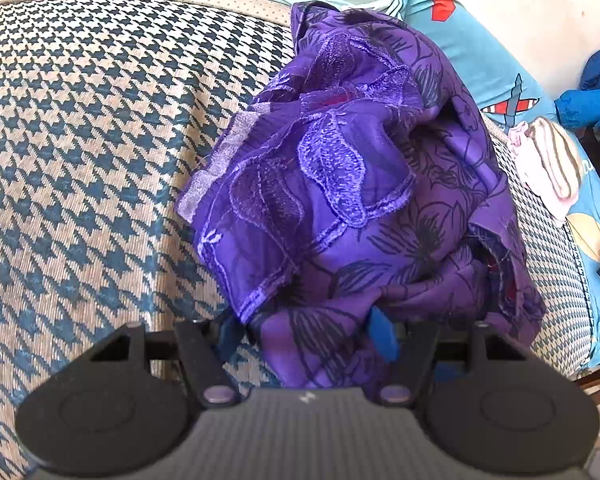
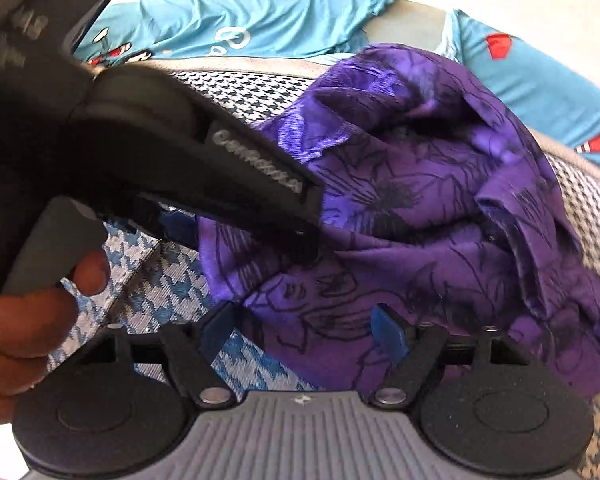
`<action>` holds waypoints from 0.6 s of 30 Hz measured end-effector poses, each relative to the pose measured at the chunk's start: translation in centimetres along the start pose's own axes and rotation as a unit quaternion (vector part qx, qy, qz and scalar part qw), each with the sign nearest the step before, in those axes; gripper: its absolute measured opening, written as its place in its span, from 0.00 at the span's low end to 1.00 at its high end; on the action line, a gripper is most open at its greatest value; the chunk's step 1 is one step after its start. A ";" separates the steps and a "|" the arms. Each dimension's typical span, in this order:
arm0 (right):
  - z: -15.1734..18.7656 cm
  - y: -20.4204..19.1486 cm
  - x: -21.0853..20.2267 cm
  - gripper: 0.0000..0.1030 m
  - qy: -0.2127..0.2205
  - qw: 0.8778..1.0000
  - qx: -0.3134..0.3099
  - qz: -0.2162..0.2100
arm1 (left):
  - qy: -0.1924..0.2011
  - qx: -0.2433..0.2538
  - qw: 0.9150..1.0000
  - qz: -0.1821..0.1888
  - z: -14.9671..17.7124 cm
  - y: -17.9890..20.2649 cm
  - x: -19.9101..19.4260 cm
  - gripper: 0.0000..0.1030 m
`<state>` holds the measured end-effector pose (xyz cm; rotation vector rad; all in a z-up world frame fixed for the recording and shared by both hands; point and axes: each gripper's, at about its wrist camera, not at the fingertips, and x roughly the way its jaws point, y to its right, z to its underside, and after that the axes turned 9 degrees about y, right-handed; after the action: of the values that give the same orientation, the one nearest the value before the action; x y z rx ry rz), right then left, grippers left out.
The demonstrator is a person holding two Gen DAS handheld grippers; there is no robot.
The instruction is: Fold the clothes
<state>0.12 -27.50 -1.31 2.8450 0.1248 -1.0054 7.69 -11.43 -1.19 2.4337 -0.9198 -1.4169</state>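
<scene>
**Purple garment bunched ahead of both claws**

Nearest the lens in the left wrist view: left gripper [image 1: 306, 334], blue pads standing partly apart, a fold of the purple garment [image 1: 352, 184] lying between them. Left pad half hidden behind the cloth's edge, right pad [image 1: 384, 338] showing against the fabric; whether the pads press on the cloth cannot be told. Left of the claw, bare houndstooth cushion [image 1: 80, 152]. Straight ahead and a little right of the claw, the garment heaped in a crumpled mound, embroidered sheer trim turned up on its left side, dark flower print on the rest. Beyond the mound, a turquoise printed sheet [image 1: 480, 52]. Far right of the claw, a small pink and white striped cloth [image 1: 548, 160] at the cushion's edge, well apart from the garment.

Nearest the lens in the right wrist view: right gripper [image 2: 306, 330], jaws wide, nothing pinched. Lower hem of the garment [image 2: 420, 208] draped just beyond and between the pads, right pad [image 2: 386, 334] against the fabric, left pad clear over the cushion [image 2: 160, 296]. Upper left of this claw, a hand [image 2: 24, 320] gripping the other tool's handle, that tool's black finger reaching into the purple cloth. Mound spreading ahead and right of the claw.
</scene>
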 end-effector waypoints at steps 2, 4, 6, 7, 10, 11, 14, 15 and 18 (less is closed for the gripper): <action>0.0 -0.5 0.2 0.53 0.002 1.000 -0.006 -0.006 | 0.002 0.007 1.000 -0.003 -0.1 0.3 0.3 0.61; 0.0 -1.0 0.4 0.36 0.007 1.000 -0.009 -0.018 | 0.004 0.019 1.000 -0.007 0.0 0.6 0.4 0.61; -0.2 -1.8 0.4 0.25 0.014 0.999 -0.025 -0.019 | 0.007 0.029 1.000 -0.011 0.1 0.8 0.3 0.61; -0.3 -2.1 0.4 0.21 0.016 0.999 -0.033 -0.017 | 0.008 0.033 0.999 -0.014 0.1 1.0 0.7 0.61; -0.5 -2.3 0.3 0.14 0.022 0.999 -0.031 -0.017 | 0.011 0.042 0.999 -0.021 -0.1 0.9 0.5 0.61; -0.7 -2.2 0.2 0.10 0.026 0.999 -0.025 -0.021 | 0.011 0.042 0.999 -0.023 -0.2 0.7 0.3 0.61; -1.6 -2.3 -0.3 0.07 0.049 0.998 -0.011 -0.045 | 0.017 0.038 0.999 -0.024 -0.6 -0.2 -0.7 0.62; -1.9 -2.5 -0.4 0.07 0.057 0.997 -0.010 -0.052 | 0.020 0.037 0.999 -0.025 -0.8 -0.6 -1.1 0.63; -2.7 -3.4 -0.6 0.07 0.072 0.995 -0.005 -0.073 | 0.026 0.030 0.999 -0.031 -1.3 -1.9 -2.2 0.65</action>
<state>0.96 -23.80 0.84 2.9325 0.3553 -0.8203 8.82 -8.85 0.25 2.5512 -0.8959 -1.3573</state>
